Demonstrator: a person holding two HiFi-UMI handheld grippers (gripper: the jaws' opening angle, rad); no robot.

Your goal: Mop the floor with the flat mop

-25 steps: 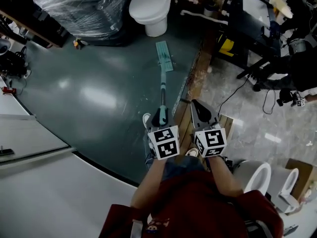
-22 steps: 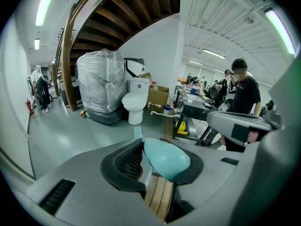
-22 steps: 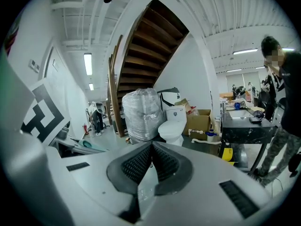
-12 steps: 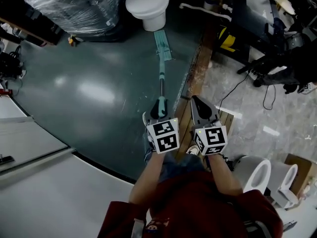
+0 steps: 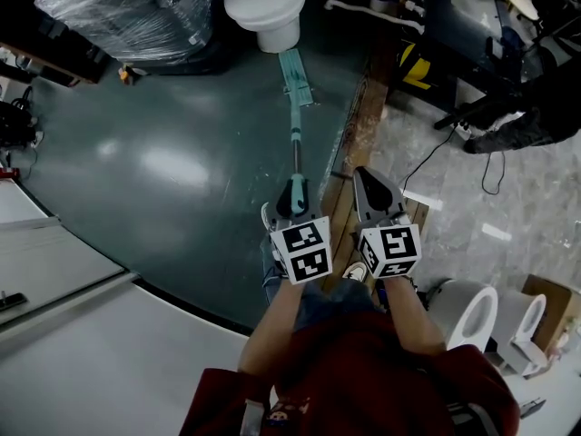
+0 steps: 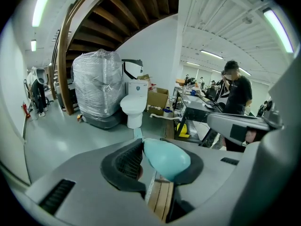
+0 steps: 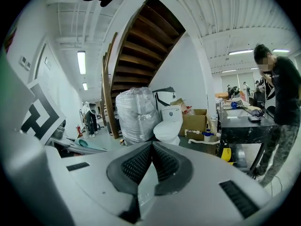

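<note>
The flat mop lies on the dark green floor, its teal head (image 5: 295, 77) just in front of the white toilet (image 5: 263, 3). Its pole (image 5: 296, 148) runs back to my left gripper (image 5: 291, 198), which is shut on the teal handle end (image 6: 165, 157). In the left gripper view the rounded teal tip sits between the dark pads. My right gripper (image 5: 372, 191) hangs beside the left one, over the wooden floor strip (image 5: 356, 134). In the right gripper view its jaws (image 7: 151, 161) are pressed together with nothing in them.
A plastic-wrapped pallet load (image 5: 127, 12) stands left of the toilet. A black workbench (image 5: 454, 25), a cable (image 5: 436, 166) and a standing person (image 5: 526, 121) are on the grey floor at right. Two more toilets (image 5: 477, 321) stand at lower right, and a white surface (image 5: 54, 271) at left.
The mop head has slid forward along the floor, closer to the toilet's base. Both grippers have moved slightly forward with it.
</note>
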